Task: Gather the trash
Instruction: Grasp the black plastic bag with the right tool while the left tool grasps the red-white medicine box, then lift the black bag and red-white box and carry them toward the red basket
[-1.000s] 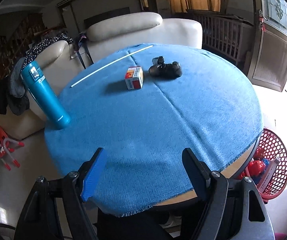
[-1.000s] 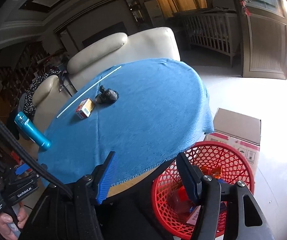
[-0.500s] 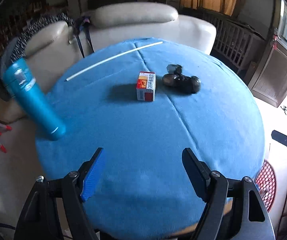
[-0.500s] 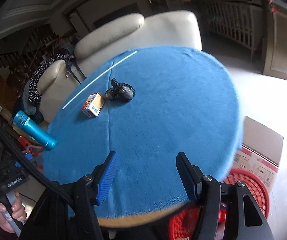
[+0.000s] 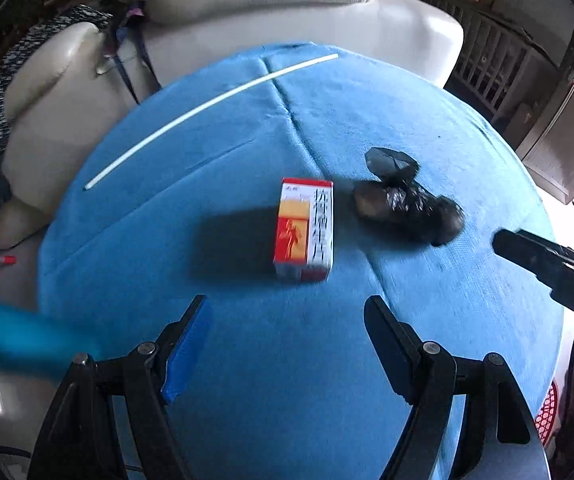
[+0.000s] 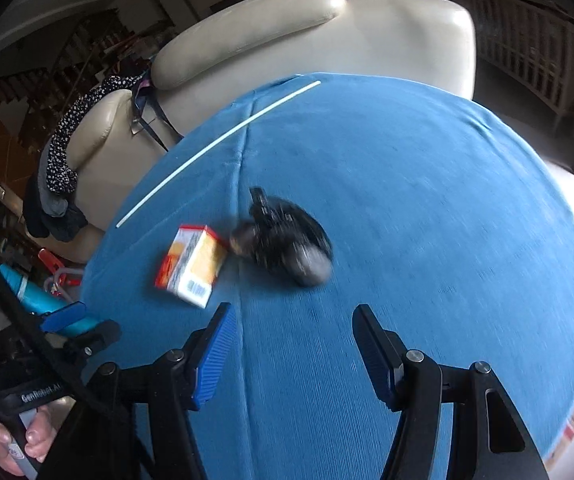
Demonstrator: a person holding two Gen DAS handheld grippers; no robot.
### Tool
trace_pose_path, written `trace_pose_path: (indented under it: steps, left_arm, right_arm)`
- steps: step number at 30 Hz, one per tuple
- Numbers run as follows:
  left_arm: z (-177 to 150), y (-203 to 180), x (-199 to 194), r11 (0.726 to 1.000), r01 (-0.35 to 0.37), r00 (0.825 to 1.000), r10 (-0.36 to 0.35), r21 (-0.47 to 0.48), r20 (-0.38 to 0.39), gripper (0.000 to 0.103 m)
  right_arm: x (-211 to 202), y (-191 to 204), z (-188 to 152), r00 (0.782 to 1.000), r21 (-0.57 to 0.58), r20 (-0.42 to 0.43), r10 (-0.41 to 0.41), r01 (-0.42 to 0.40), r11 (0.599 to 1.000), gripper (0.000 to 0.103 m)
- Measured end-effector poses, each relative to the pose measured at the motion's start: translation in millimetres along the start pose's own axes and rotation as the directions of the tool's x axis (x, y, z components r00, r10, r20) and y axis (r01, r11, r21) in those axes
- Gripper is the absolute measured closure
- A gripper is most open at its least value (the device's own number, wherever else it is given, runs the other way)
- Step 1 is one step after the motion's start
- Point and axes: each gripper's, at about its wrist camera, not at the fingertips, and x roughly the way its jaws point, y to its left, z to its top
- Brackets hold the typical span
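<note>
Left wrist view only: the tip of the right gripper [image 5: 543, 264] enters from the right edge, and a red mesh basket [image 5: 547, 408] peeks past the table's rim at lower right; the teal flask is a blur at the left edge.
Right wrist view only: the left gripper [image 6: 63, 316] sits at lower left in the person's hand [image 6: 11, 440], beside a teal cylindrical flask [image 6: 35, 296].
Writing: "GenRobot.AI" shows in white on the left gripper's handle; large Chinese characters run along the box side, too blurred to read.
Task's things: a small red, orange and white cardboard box [image 5: 305, 230] and a knotted black plastic bag [image 5: 407, 200] lie near the middle of the round table under a blue cloth [image 5: 287, 380], the bag just to the right of the box.
Box axis: long side runs away from the left camera, toward the sofa.
Bag axis: lies crosswise, knot end pointing away toward the sofa.
Thin white rod [image 5: 207, 108]: diagonal across the far side of the cloth.
Cream leather sofa [image 6: 367, 32]: behind the table.
Left jaws: spread, nothing between them.
Right jaws: spread, nothing between them.
</note>
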Motion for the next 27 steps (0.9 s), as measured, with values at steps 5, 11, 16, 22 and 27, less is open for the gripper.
trace_pose_path:
  steps: [5, 11, 16, 22, 27]
  left_arm:
    - [22, -7, 32, 0.999, 0.050, 0.998, -0.050, 0.012, -0.030, 0.024]
    - [37, -6, 59, 0.995, 0.099, 0.994, -0.100, -0.017, -0.033, 0.025]
    - [35, -6, 81, 0.991, 0.133, 0.989, -0.134, -0.020, -0.060, 0.055]
    - [16, 1, 70, 0.989, 0.144, 0.990, -0.144, -0.040, -0.006, 0.056]
    - [-18, -8, 31, 0.996, 0.088, 0.994, -0.089, 0.010, 0.066, 0.056]
  right_arm:
    - [47, 1, 30, 1.000, -0.017, -0.024, 0.004, -0.005, 1.000, 0.040]
    - [93, -1, 35, 0.995, -0.009, -0.099, 0.008, -0.009, 1.000, 0.061]
    - [99, -4, 25, 0.991, 0.006, -0.111, 0.070, -0.070, 0.998, 0.064]
    - [83, -3, 0, 0.991, -0.006, -0.116, 0.070, -0.071, 0.997, 0.074]
    - [38, -10, -34, 0.993, 0.016, -0.063, 0.095, -0.095, 0.995, 0.075]
